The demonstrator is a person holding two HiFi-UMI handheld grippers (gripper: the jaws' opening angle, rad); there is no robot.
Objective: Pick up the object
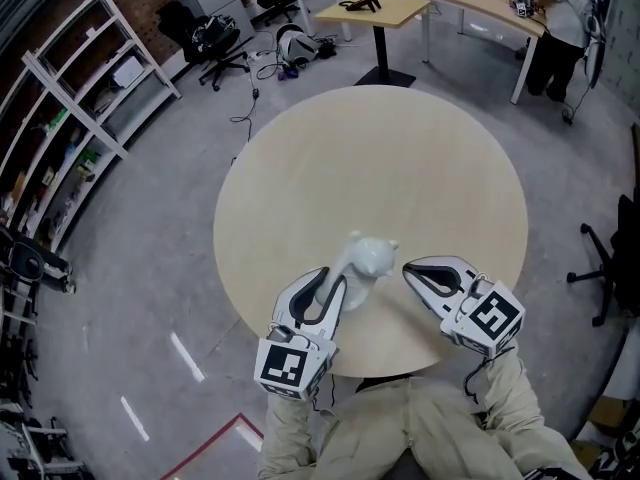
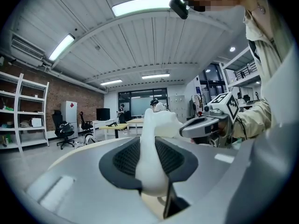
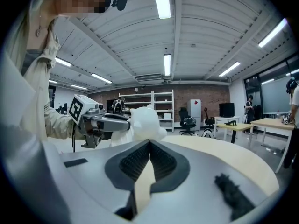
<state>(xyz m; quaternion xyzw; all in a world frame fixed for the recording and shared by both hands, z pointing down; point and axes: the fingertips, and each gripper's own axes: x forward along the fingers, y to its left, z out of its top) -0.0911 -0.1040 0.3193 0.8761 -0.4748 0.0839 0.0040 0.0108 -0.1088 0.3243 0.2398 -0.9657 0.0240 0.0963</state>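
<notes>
A white bear figurine [image 1: 367, 260] is over the near part of the round wooden table [image 1: 400, 168]. My left gripper [image 1: 336, 290] is shut on its lower body; in the left gripper view the white figurine [image 2: 150, 125] fills the gap between the dark pads [image 2: 125, 158]. Whether it rests on the table or hangs just above it, I cannot tell. My right gripper [image 1: 410, 269] is just right of the figurine, apart from it, shut with nothing held. In the right gripper view its jaws [image 3: 149, 143] meet at the tips, and the bear [image 3: 144, 120] and the left gripper [image 3: 100, 120] lie ahead to the left.
White shelving [image 1: 70, 118] lines the left wall. Beyond the table stand a small wooden table [image 1: 375, 10] and an office chair [image 1: 215, 38]. A person [image 1: 560, 28] stands at a far right desk. A black chair [image 1: 615, 258] is at the right edge.
</notes>
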